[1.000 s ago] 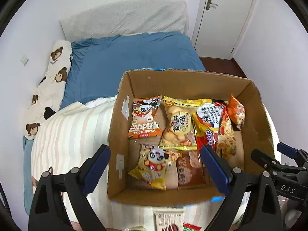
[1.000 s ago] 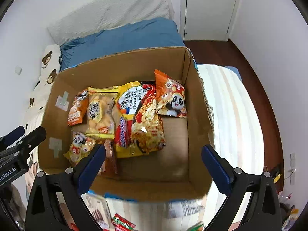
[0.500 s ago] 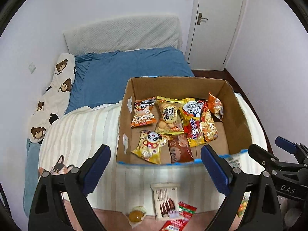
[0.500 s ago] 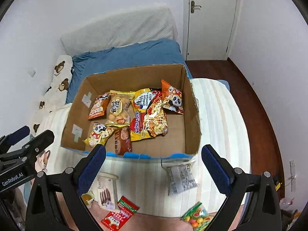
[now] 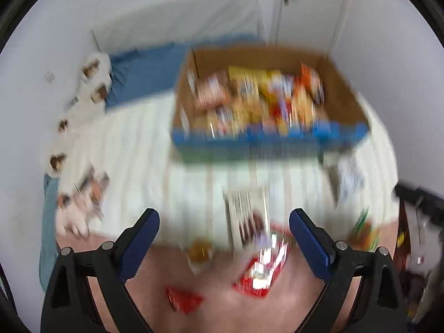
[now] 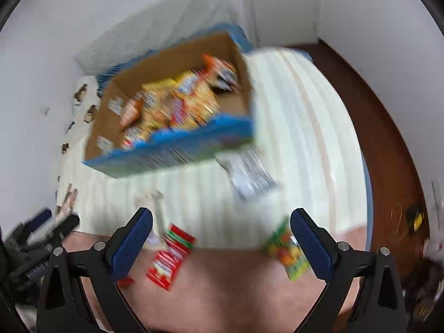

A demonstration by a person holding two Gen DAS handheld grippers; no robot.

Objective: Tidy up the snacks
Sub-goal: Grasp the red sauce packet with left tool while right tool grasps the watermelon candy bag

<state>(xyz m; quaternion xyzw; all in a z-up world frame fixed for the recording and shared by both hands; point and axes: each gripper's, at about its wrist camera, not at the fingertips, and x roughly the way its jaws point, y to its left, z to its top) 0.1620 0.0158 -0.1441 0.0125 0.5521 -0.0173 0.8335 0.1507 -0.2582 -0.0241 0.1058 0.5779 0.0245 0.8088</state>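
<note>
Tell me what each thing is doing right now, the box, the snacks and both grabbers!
Cardboard box: open on top, sitting on the bed, holding many snack packets.
Red packet: lying flat outside the box.
Green candy packet: lying flat outside the box, beside one right finger.
White packet: lying loose below the box, blurred.
Left gripper: open, empty.
Right gripper: open, empty.

White walls (image 5: 374, 33) are seen all round, with a white door (image 5: 308, 8) set in the far one. A bed (image 6: 291, 127) is covered by a striped blanket; dark wood floor (image 6: 388, 138) beside it.
</note>
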